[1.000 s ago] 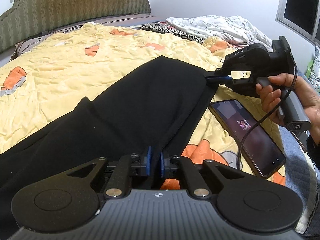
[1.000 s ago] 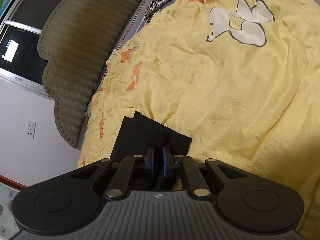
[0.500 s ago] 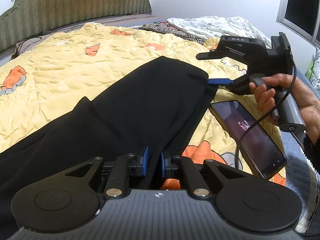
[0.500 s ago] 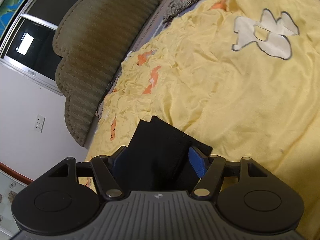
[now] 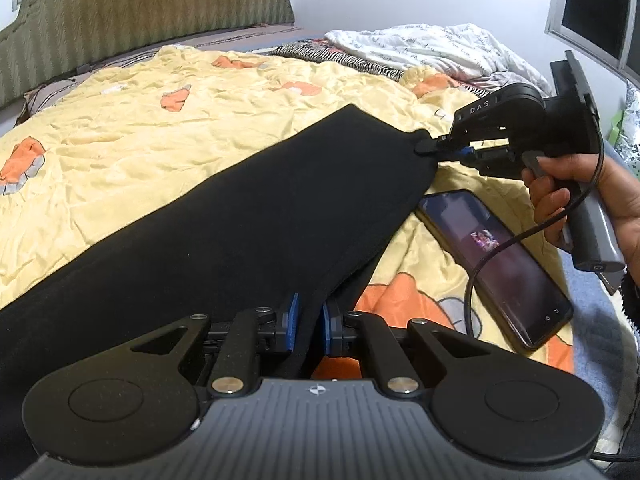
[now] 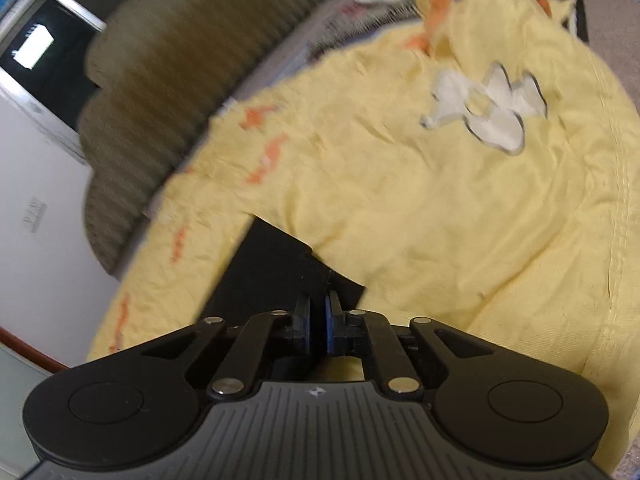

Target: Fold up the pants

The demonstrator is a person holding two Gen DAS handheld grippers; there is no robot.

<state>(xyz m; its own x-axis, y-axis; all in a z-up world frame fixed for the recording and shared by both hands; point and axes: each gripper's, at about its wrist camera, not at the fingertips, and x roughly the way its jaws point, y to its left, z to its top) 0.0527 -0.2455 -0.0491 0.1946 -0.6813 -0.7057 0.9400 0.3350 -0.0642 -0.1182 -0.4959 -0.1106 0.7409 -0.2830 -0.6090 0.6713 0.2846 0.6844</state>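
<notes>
Black pants (image 5: 248,216) lie stretched across a yellow quilt (image 5: 120,136) on a bed. My left gripper (image 5: 307,328) is shut on the pants' near edge, with the cloth running between its blue pads. My right gripper (image 5: 434,150), held by a hand at the right, is shut on the far right corner of the pants and holds it slightly raised. In the right wrist view the right gripper (image 6: 318,324) is closed with black cloth (image 6: 276,276) at its tips; that view is blurred.
A black phone (image 5: 496,260) with a lit screen lies on the quilt right of the pants, under the right gripper's cable. A white patterned blanket (image 5: 432,48) is bunched at the far end. A padded headboard (image 5: 140,12) stands behind.
The right gripper opened half a second ago, then closed again on the pants' corner. The left gripper kept its grip on the near edge.
</notes>
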